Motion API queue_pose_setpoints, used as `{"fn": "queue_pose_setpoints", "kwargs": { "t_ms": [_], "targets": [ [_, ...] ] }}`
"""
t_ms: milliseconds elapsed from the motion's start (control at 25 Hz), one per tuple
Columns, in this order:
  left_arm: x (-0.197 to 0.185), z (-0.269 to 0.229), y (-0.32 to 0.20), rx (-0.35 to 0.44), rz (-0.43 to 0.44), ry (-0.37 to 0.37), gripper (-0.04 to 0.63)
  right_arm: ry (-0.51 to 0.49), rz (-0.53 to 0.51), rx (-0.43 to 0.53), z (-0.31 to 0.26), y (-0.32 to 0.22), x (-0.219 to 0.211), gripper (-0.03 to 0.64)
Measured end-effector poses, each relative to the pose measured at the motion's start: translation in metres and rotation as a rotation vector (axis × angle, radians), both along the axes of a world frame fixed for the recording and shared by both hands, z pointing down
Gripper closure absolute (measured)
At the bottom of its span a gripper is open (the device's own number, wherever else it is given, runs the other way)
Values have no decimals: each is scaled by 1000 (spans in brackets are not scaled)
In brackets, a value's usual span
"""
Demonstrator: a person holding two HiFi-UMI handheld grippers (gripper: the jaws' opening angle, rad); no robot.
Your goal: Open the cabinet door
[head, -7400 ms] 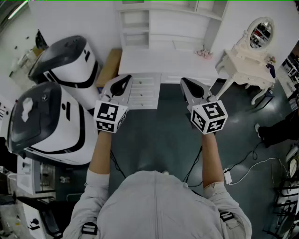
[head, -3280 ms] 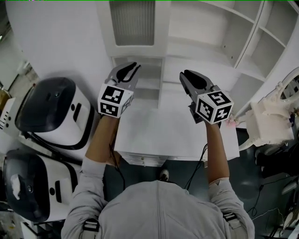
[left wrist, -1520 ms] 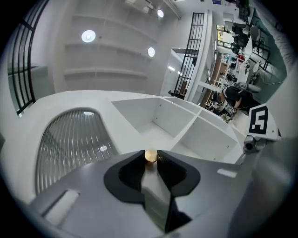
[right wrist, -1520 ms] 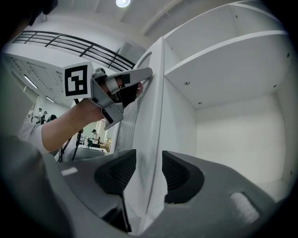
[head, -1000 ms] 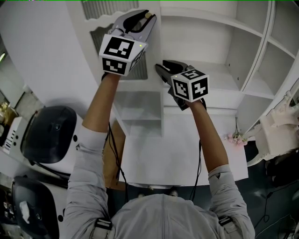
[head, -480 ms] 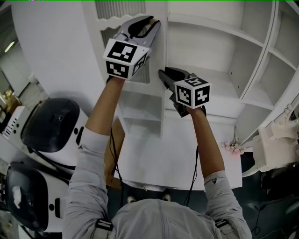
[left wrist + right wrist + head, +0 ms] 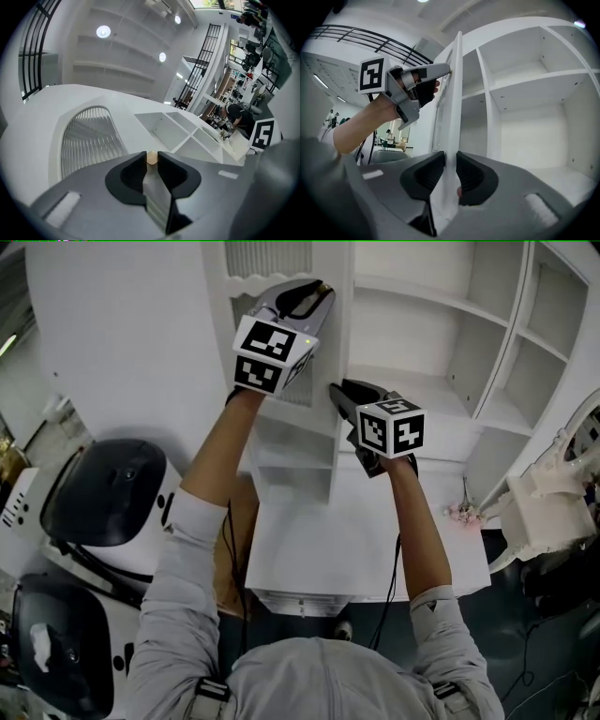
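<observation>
Above the white bench (image 7: 366,540), the right tool (image 7: 337,390) pinches the free edge of the cabinet door (image 7: 330,348) — its jaws have just been closing, one on each face of that edge. Higher up, the left tool (image 7: 315,292) has also just been closing and grips the small tan knob (image 7: 152,158) on the door's front. The door, with its ribbed arched panel, stands ajar — swung away from the open shelves (image 7: 422,381) behind.
</observation>
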State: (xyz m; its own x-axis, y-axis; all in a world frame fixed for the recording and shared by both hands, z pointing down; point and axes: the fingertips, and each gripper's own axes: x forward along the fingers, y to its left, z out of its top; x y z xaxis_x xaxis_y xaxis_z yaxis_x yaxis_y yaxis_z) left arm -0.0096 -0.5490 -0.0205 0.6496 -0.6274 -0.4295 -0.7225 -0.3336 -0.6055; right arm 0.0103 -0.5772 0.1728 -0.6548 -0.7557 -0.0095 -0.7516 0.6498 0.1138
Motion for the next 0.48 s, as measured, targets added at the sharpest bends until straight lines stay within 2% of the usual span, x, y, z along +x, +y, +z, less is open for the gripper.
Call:
{"fn": "queue_pose_setpoints", "kwargs": {
  "t_ms": [320, 480],
  "targets": [
    [-46, 3, 60, -27, 59, 21, 502, 16, 71, -9, 3, 72, -41, 541],
    [-76, 1, 84, -51, 74, 52, 494, 18, 60, -15, 2, 102, -72, 546]
  ]
}}
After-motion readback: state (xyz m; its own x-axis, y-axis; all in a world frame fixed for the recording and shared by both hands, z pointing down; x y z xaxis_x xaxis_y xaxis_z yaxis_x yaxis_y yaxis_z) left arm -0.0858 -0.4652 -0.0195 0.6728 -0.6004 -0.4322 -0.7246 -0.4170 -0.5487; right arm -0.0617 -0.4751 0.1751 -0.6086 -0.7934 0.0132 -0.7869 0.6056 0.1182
